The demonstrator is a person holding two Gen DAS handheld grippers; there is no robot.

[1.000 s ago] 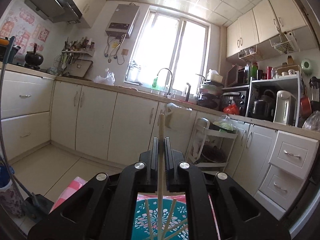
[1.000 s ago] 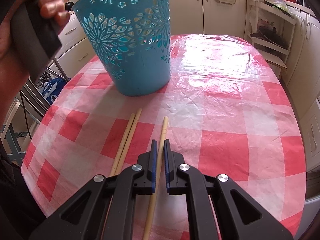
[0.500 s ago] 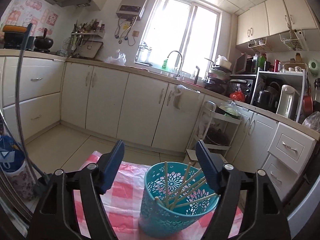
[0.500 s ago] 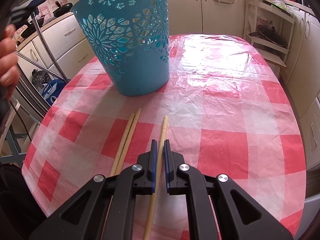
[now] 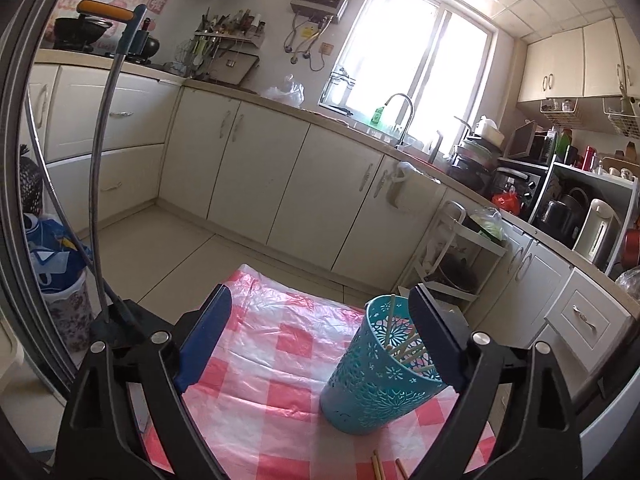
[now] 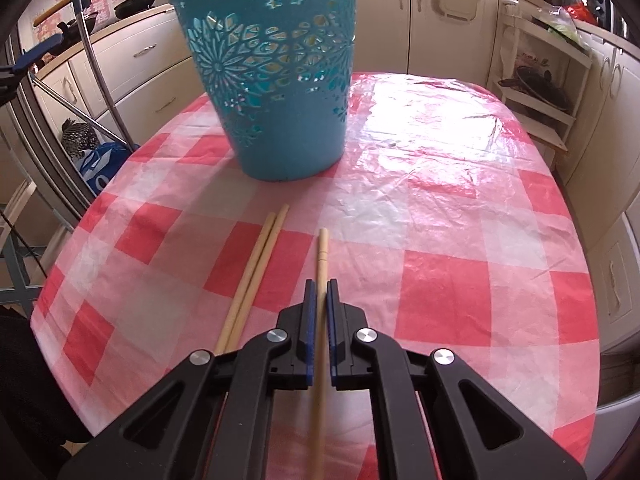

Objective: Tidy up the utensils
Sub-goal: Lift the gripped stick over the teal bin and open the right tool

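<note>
Having let go of its chopstick a moment ago, the left gripper (image 5: 320, 336) now hangs back from the blue basket (image 5: 380, 376) with its jaws spread wide and nothing between them. A second earlier it was pinching one stick upright above the basket; half a second ago the jaws were already apart, with the basket straight ahead. Now the basket sits lower and toward four o'clock in the left view, partly behind the right-hand finger, so this gripper has pulled away to the left. Several pale sticks lean inside the basket, which I take to mean that delivery is done and one more utensil is stowed.

The right gripper (image 6: 318, 300) has not moved across the three moments. Its blue pads (image 6: 309, 312) are pressed close on either side of a single chopstick (image 6: 321, 256), which lies flat on the red-checked tablecloth (image 6: 440, 280) and runs from the jaws toward twelve o'clock. Whether the pads truly bite or only bracket the stick I cannot tell for certain, though the gap looks closed on it. Two more chopsticks (image 6: 260, 256), touching each other, lie just beside it at about ten o'clock. The basket stands upright beyond all three at twelve o'clock, near their tips but apart from them.

By my reading, three sticks remain to stow.
</note>
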